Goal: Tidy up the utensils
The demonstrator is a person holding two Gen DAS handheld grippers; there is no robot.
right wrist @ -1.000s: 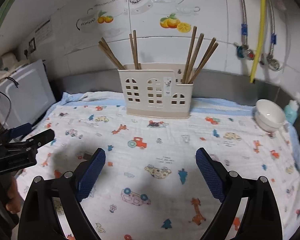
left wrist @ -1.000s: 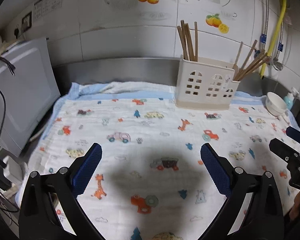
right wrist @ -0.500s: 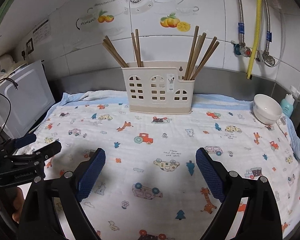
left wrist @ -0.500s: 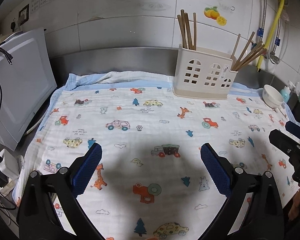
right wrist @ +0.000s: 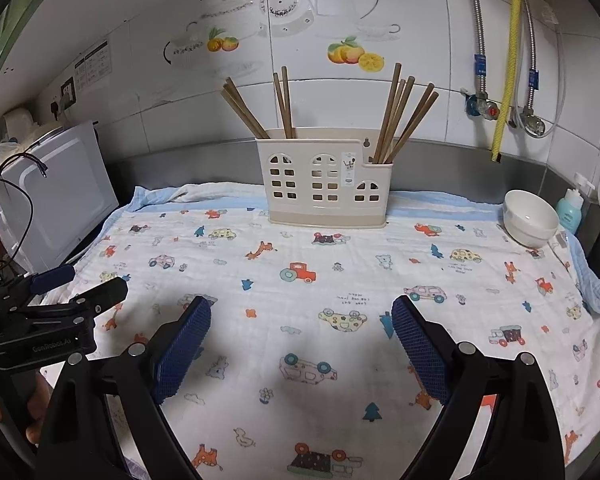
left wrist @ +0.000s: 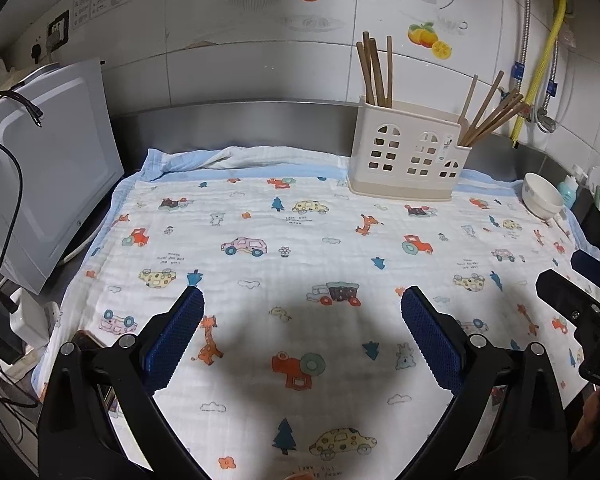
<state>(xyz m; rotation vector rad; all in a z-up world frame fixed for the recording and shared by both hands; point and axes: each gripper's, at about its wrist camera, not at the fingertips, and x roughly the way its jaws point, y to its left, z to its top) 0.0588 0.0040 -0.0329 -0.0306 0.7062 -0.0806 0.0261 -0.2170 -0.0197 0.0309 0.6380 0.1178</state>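
Observation:
A cream plastic utensil holder (left wrist: 406, 160) (right wrist: 326, 184) with arched cut-outs stands at the back of the cloth, against the steel splashback. Brown chopsticks (left wrist: 374, 70) (right wrist: 282, 100) stick up from its left compartment and more chopsticks (left wrist: 492, 110) (right wrist: 404, 114) lean out of its right one. My left gripper (left wrist: 300, 300) hangs open over the near middle of the cloth, empty. My right gripper (right wrist: 302, 310) is open and empty too, well short of the holder. Each gripper shows at the edge of the other's view: right gripper (left wrist: 580, 292), left gripper (right wrist: 76, 284).
A printed cloth (left wrist: 300, 232) (right wrist: 340, 272) with cars and animals covers the counter. A white bowl (left wrist: 542, 200) (right wrist: 530, 218) sits at the back right beside a small teal bottle (right wrist: 570, 210). A white appliance (left wrist: 44, 168) (right wrist: 56, 192) with cables stands at the left. Pipes (right wrist: 508, 56) run down the tiled wall.
Both grippers have pulled back and risen a little from the holder, so more of the cloth shows in front. Both stay open and empty.

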